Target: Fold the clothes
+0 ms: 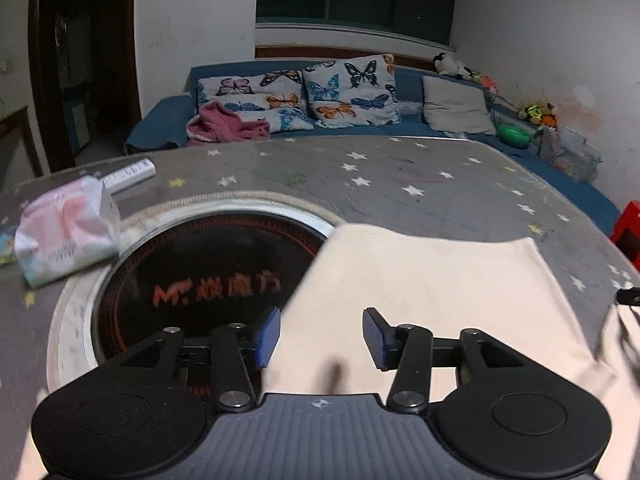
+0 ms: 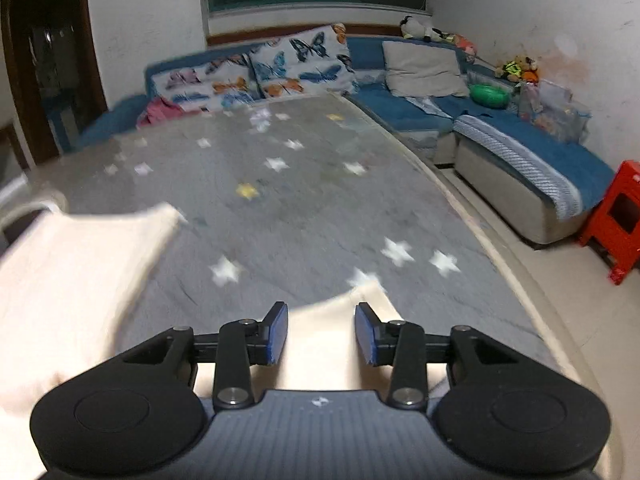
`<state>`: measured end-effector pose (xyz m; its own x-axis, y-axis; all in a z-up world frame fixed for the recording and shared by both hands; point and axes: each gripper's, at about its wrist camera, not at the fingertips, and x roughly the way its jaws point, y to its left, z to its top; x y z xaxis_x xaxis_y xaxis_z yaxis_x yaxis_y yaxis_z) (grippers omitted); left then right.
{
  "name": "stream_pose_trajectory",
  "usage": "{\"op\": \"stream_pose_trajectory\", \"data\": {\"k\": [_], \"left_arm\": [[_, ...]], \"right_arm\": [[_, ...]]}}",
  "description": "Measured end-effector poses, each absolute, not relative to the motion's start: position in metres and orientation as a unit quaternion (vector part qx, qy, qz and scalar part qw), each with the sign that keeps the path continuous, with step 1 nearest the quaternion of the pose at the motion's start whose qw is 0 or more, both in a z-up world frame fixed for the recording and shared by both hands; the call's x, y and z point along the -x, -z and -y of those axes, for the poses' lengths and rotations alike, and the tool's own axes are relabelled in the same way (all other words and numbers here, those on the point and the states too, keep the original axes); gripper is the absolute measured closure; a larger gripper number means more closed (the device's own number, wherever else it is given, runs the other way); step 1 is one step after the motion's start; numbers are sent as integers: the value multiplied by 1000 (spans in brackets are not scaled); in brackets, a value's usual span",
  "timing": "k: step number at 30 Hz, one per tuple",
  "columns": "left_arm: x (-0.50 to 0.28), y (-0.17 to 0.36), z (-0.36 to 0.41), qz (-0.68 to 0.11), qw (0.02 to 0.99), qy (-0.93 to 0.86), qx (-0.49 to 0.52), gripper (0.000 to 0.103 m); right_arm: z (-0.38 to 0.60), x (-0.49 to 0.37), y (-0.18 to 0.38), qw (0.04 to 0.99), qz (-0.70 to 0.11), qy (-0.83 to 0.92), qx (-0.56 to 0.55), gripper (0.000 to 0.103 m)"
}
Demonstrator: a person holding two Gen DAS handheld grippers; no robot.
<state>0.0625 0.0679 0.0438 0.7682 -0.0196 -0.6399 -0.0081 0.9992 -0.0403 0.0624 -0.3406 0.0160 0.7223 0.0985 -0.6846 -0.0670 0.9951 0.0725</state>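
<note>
Cream garment (image 1: 432, 292) lies flat on the star-print surface (image 1: 400, 176), left part over the black inset hotplate (image 1: 200, 272), probably spread for folding. Left gripper (image 1: 320, 338) wide open over the cloth, gripping nothing. Right gripper (image 2: 321, 334) also released, near corner of cloth between its pads; contact unclear.

Your cream cloth (image 1: 432, 288) lies on a grey tabletop (image 1: 400, 184) dotted with white and yellow stars; behind, butterfly-print cushions (image 1: 348, 92) sit on a blue sofa (image 2: 520, 140).
</note>
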Motion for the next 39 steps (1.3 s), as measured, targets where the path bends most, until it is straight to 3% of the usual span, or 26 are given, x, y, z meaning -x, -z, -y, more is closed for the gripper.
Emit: {"op": "stream_pose_trajectory", "data": {"k": [9, 11, 13, 14, 18, 22, 26, 28, 31, 36, 39], "left_arm": [[-121, -25, -60, -354, 935, 25, 17, 56], [-128, -20, -60, -359, 932, 33, 20, 70], [-133, -16, -60, -362, 931, 41, 24, 92], [-132, -15, -59, -358, 933, 44, 25, 96], [-117, -24, -50, -331, 941, 70, 30, 99], [-88, -31, -25, -324, 931, 168, 7, 98], [-63, -33, -8, -310, 925, 218, -28, 89], [-57, -36, -9, -295, 932, 206, -33, 69], [-57, -37, -13, -287, 940, 181, -46, 55], [-72, -28, -13, -308, 935, 166, -59, 52], [-78, -24, -10, -316, 932, 167, -60, 56]], "right_arm": [[282, -77, -31, 920, -366, -141, -9, 65], [271, -82, -31, 917, -368, -154, -5, 65], [262, -87, -29, 915, -369, -162, 3, 64], [259, -89, -28, 915, -369, -164, 6, 64], [250, -96, -20, 911, -375, -172, 13, 64], [245, -100, -13, 909, -380, -171, 14, 64], [242, -102, -9, 907, -384, -171, 17, 64], [241, -103, -7, 906, -386, -171, 18, 59], [240, -103, -7, 906, -385, -171, 21, 59], [237, -105, -5, 906, -387, -172, 22, 56], [236, -107, -5, 906, -387, -171, 25, 56]]}}
